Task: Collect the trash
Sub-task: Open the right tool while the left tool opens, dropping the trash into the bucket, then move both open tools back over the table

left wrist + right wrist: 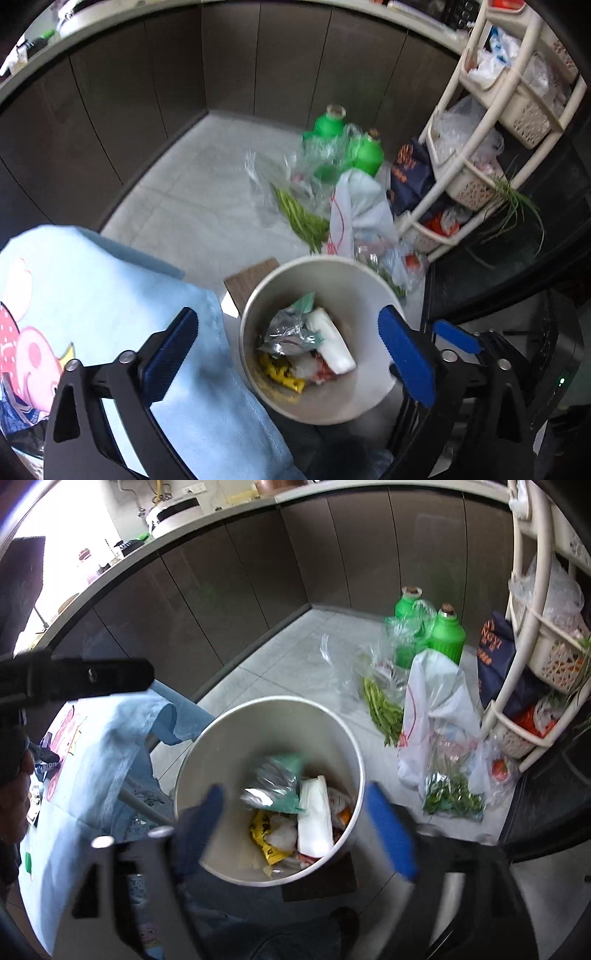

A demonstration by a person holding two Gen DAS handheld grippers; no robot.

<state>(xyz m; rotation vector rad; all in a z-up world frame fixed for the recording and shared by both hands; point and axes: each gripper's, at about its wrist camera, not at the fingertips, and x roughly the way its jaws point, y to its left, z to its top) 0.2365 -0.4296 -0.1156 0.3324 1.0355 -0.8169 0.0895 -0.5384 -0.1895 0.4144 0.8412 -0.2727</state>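
Left wrist: both grippers over trash bin.
Left gripper and right gripper spread wide, empty; wrappers inside bin.

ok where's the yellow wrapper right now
The yellow wrapper lies at the bottom left of the white bin in both wrist views, beside the white packet.
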